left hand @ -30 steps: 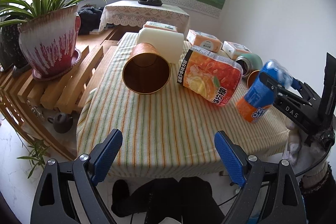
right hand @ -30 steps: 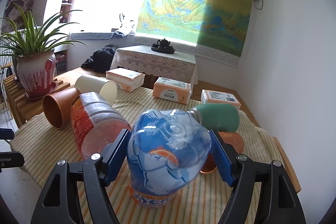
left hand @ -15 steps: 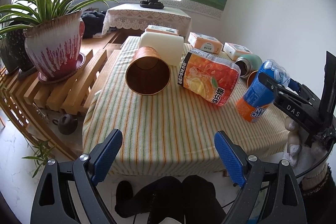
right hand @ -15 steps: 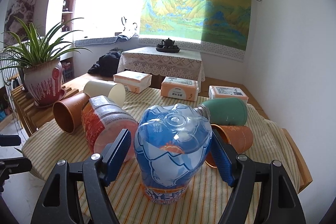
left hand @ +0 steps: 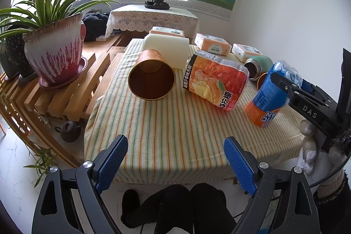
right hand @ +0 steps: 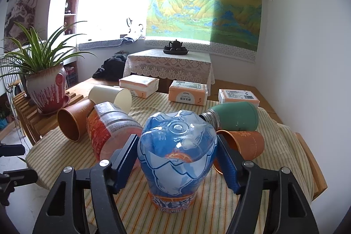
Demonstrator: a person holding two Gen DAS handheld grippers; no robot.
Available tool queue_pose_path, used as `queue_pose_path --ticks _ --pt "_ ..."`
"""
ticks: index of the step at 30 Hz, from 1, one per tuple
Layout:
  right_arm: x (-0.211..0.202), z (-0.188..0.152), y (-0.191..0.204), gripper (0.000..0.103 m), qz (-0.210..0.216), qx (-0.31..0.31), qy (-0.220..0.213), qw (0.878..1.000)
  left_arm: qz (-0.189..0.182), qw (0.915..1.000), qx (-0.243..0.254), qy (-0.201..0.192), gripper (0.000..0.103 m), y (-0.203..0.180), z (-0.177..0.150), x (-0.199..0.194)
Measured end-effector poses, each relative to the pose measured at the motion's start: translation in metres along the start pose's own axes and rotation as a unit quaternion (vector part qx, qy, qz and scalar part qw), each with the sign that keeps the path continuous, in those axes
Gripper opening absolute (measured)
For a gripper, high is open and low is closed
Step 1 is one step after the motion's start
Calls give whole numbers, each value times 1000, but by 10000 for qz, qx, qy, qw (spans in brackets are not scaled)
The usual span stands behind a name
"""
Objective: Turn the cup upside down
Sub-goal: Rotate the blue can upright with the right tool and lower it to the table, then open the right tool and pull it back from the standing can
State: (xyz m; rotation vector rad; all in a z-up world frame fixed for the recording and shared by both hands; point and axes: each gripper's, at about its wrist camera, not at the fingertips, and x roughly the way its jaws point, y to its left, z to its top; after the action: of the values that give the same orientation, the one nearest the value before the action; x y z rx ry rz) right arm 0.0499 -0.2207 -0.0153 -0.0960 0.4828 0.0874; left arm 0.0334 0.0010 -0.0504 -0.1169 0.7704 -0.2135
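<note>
A blue-and-orange plastic cup [right hand: 177,159] stands mouth-down on the striped tablecloth [right hand: 219,216], its moulded base facing up. My right gripper [right hand: 178,160] is shut on its sides. In the left wrist view the same cup [left hand: 268,98] leans slightly, its orange rim on the cloth and the right gripper [left hand: 291,86] around its upper part. My left gripper [left hand: 173,159] hangs open over the table's front edge, holding nothing. A brown cup [left hand: 151,78] lies on its side with its mouth toward me.
Also lying on the cloth are a cream cup [left hand: 166,49], an orange juice-print cup [left hand: 216,82], a green flask [right hand: 234,115] and a second brown cup [right hand: 243,146]. Tissue packs [right hand: 187,94] line the far edge. A potted plant [left hand: 54,54] stands on a wooden rack at left.
The right gripper has turned the blue cup more upright and set its rim lower onto the cloth. The left gripper has drawn back slightly and stays open.
</note>
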Motion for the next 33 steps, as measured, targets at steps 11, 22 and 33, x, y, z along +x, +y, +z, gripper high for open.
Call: queue_pose_path --ticks 11,22,33 --pt "-30 -1 -13 71 -21 271 -135 9995 -84 9996 89 -246 91 -14 9 -3" --pt "-57 -19 -32 75 -106 660 -46 9978 0 9973 285 -680 92 -40 23 -8" --pt "-77 -39 -42 76 -287 874 -1 9958 245 9926 439 -1106 94 -56 21 -9"
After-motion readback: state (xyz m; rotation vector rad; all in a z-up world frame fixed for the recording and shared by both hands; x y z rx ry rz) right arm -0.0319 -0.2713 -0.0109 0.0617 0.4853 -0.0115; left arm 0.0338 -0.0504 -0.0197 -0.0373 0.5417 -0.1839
